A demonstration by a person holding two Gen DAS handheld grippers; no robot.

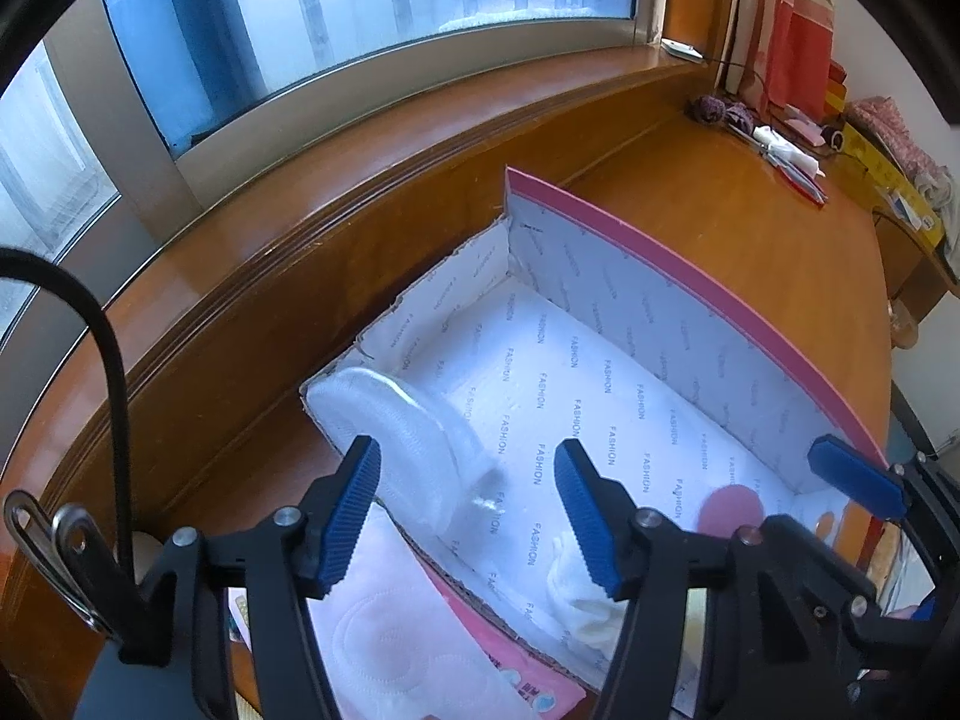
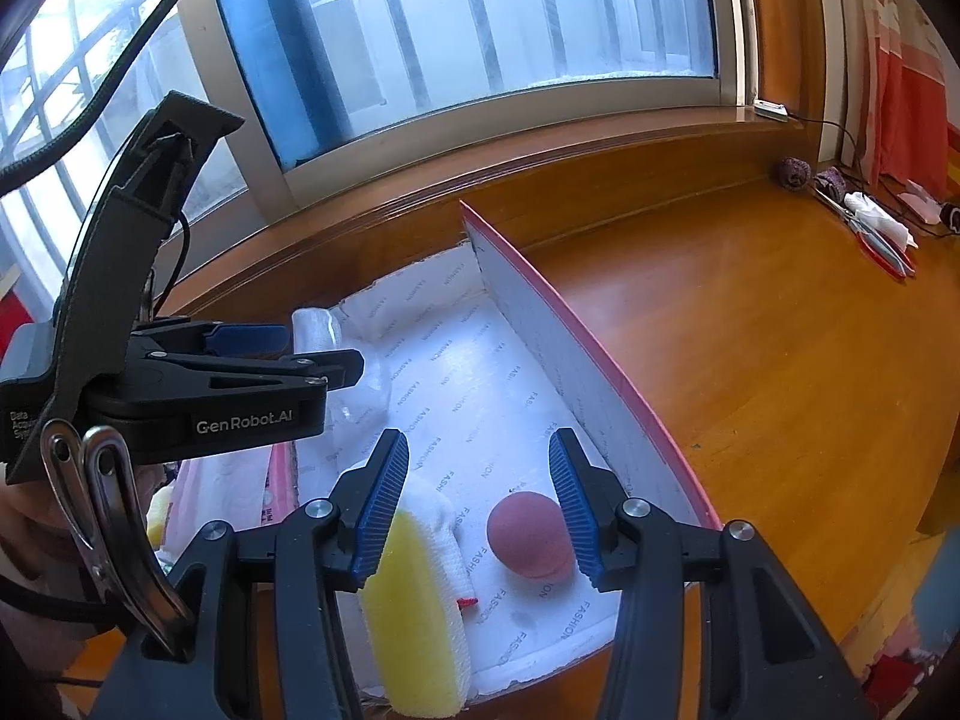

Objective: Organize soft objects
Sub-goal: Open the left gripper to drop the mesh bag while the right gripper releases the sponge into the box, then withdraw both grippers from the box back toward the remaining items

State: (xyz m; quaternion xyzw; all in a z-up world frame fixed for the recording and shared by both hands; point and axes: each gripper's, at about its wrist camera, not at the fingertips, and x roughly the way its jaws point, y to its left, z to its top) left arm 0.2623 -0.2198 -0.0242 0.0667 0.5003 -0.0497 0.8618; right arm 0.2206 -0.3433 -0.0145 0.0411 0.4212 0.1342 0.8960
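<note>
Inside, a box (image 1: 600, 324) lined with paper printed FASHION was seen on a wooden table (image 2: 780, 360), one long flap (image 1: 690, 276) with a pink edge standing up. A white pad in clear wrap (image 1: 408, 438) was propped in the box's corner nearest the window (image 1: 372, 6), just ahead of the left gripper (image 1: 468, 516). That gripper's jaws stood well apart with nothing between the pads; the wrap's lower end was blurred, and its contact with the left pad could not be told.

The right gripper (image 2: 480, 504) hung over the box's other end, jaws moderately apart. A yellow sponge (image 2: 414, 618) with a white cloth layer lay by its left pad, and a pink ball (image 2: 528, 534) lay by its right pad; neither was seen to be pressed. The sponge's near end was cut off by the frame edge. In the left view the ball was half hidden behind the right gripper's finger, and the sponge was mostly covered by the left gripper's own.

A pink packet (image 1: 432, 642) lay outside the box, its print cut off. Small clutter (image 2: 870, 222) at the table's far end was too small to be made out.
</note>
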